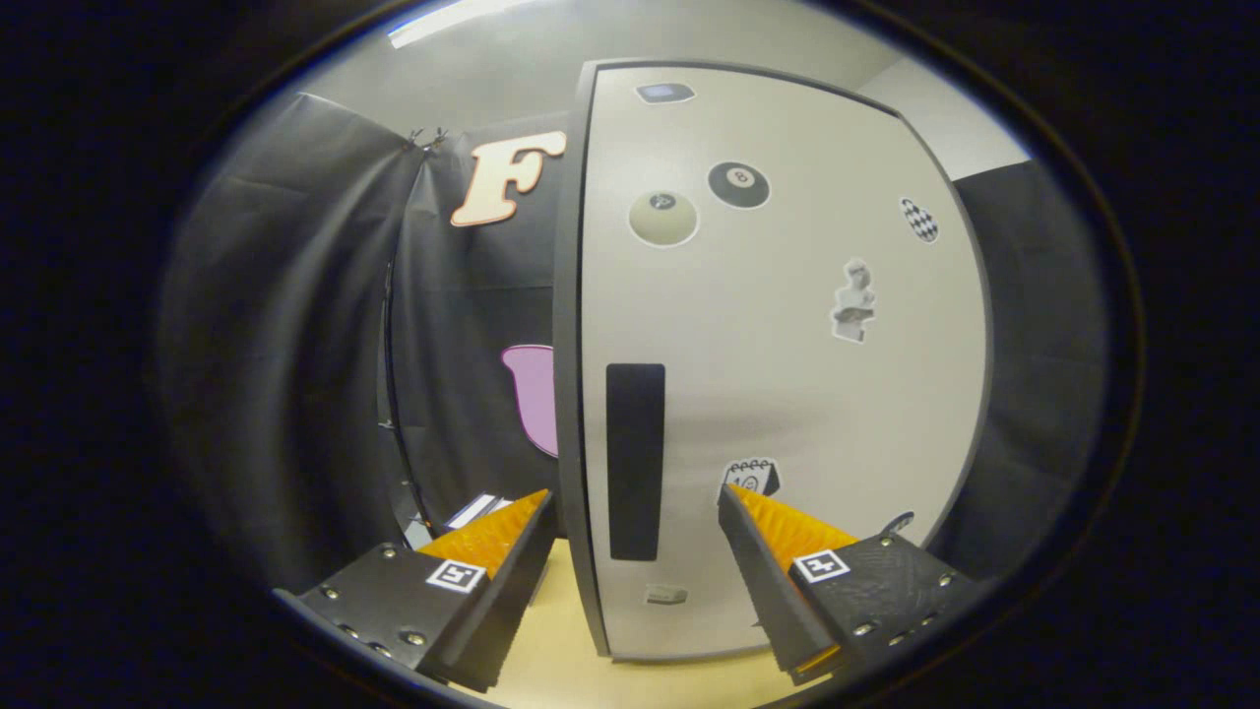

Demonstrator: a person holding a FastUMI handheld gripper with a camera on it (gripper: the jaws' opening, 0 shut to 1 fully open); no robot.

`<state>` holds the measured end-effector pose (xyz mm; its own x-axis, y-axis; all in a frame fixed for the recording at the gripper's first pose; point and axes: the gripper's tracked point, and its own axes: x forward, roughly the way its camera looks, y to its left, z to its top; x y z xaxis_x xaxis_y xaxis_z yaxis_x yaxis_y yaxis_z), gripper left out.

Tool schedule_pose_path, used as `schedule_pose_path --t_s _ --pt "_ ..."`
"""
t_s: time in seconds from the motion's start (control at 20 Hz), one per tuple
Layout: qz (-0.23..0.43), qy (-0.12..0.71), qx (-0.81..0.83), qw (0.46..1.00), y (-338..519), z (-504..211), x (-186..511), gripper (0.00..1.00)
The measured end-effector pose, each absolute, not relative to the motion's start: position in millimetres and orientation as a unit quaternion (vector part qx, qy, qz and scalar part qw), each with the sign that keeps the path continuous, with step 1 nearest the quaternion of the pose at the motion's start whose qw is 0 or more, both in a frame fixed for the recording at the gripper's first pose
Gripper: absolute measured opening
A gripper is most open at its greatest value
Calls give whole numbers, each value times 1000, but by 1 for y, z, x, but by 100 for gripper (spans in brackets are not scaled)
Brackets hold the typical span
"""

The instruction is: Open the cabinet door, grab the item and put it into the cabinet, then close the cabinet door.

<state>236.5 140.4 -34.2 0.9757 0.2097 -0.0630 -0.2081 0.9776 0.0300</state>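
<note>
The tall pale-grey cabinet door (pixel 787 394) with a dark frame stands directly ahead of the gripper (pixel 635 512) and appears closed; no interior is visible. Its front carries several stickers, among them a black billiard-ball sticker (pixel 738 184) and a cream ball sticker (pixel 662 218) near the top. The cabinet rests on a light wooden tabletop (pixel 561 650).

The long black vertical handle strip (pixel 635 461) sits near the door's left edge, and its lower end lies between the two fingers. The fingers are spread wide and hold nothing; the left one passes just outside the door's edge, the right one stands in front of the panel. Whether either touches the door cannot be told.

The item to be stowed cannot be identified with confidence. A small white object (pixel 479 510) shows just beyond the left fingertip, on the table beside the cabinet; it may be the item, but too little is visible.

Assessment: the task is at its first step. The door is unopened; opening, fetching, placing and closing all remain.
</note>
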Motion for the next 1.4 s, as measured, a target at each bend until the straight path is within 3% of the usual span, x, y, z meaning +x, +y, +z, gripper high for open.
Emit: schedule_pose_path --t_s 0.15,0.3,0.35,0.5,0.75,0.85,1.4 --pt "104 36 15 994 146 -38 252 95" --pt "96 41 12 994 146 -42 262 79" --pt "94 40 12 995 145 -40 262 79" --pt "89 37 18 995 145 -38 267 34" --pt "89 45 27 995 146 -41 266 29" --pt "89 45 30 995 147 -41 263 19" --pt "61 42 49 996 115 -39 194 19"
